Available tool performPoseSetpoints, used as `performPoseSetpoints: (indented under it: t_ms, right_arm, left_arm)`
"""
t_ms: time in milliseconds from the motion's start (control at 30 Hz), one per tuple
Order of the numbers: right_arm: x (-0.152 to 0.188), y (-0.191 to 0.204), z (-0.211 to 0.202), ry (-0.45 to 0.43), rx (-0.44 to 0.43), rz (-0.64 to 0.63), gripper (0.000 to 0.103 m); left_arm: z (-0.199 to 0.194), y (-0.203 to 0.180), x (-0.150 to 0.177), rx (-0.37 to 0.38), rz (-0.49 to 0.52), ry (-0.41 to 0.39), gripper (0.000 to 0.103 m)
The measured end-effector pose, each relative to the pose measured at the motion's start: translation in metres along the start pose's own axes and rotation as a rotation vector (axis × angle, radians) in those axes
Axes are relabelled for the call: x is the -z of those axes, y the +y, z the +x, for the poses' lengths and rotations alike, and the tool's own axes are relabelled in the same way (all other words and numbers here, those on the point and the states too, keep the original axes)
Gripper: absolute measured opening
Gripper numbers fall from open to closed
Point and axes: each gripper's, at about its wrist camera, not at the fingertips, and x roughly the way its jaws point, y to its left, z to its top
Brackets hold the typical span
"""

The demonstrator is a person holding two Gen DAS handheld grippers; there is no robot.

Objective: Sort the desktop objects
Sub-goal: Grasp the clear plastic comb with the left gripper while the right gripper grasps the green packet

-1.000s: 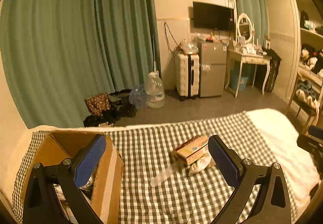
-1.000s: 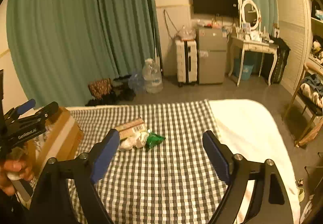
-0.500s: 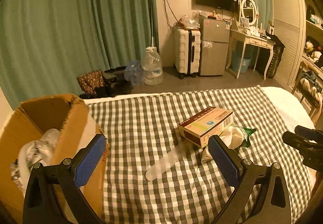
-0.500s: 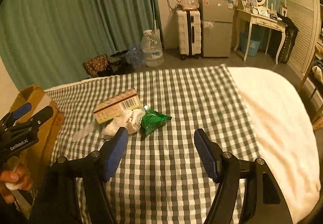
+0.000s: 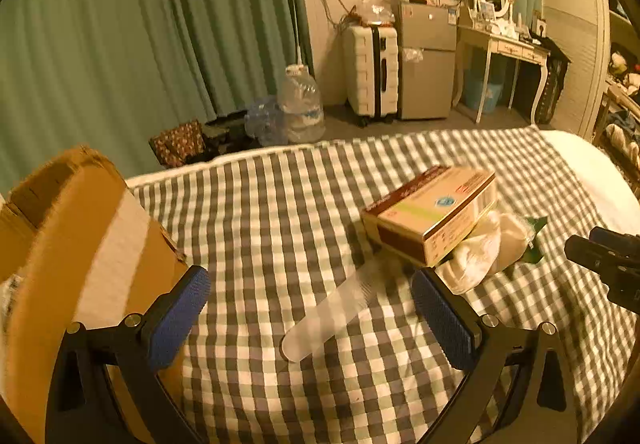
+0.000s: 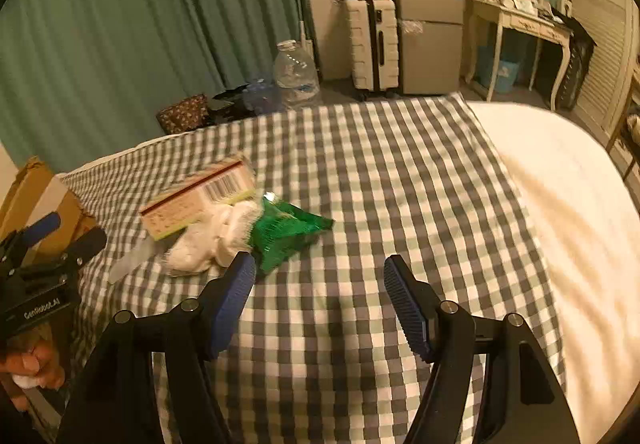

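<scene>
Tongs, left [image 5: 308,318] and right [image 6: 320,302], both agape, empty.

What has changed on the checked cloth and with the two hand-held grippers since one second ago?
Both hand-held grippers came down toward the pile. The right hand-held gripper narrowed its jaws, which hold nothing; the left hand-held gripper, open and wide, now frames the clear plastic strip. Nothing was taken hold of. The carton, white cloth, green packet and cardboard box stayed put.

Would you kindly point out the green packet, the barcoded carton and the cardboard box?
green packet [image 6: 290,234], right wrist view, crinkled middle.
barcoded carton [image 6: 200,200], right wrist view, side face.
cardboard box [image 5: 100,244], left wrist view, outer wall.
</scene>
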Motion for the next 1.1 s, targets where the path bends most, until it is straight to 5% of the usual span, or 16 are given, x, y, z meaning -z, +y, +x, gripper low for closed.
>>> performPoseSetpoints:
  t_ms: [900,933,1000,1100]
  right_arm:
    - [-0.010,0.035,0.079,0.013,-0.033,-0.119,0.067]
    - [-0.009,0.037,0.079,0.009,-0.029,-0.128,0.067]
    - [-0.008,0.041,0.080,0.005,-0.020,-0.146,0.067]
    - [-0.006,0.041,0.076,0.005,-0.035,-0.119,0.050]
  left_arm:
    - [0.069,-0.004,0.022,0.101,-0.046,0.141,0.101]
    - [0.070,-0.004,0.021,0.108,-0.043,0.141,0.099]
    - [0.067,-0.010,0.017,0.122,-0.020,0.129,0.074]
    - [0.059,-0.021,0.015,0.149,0.041,0.124,0.043]
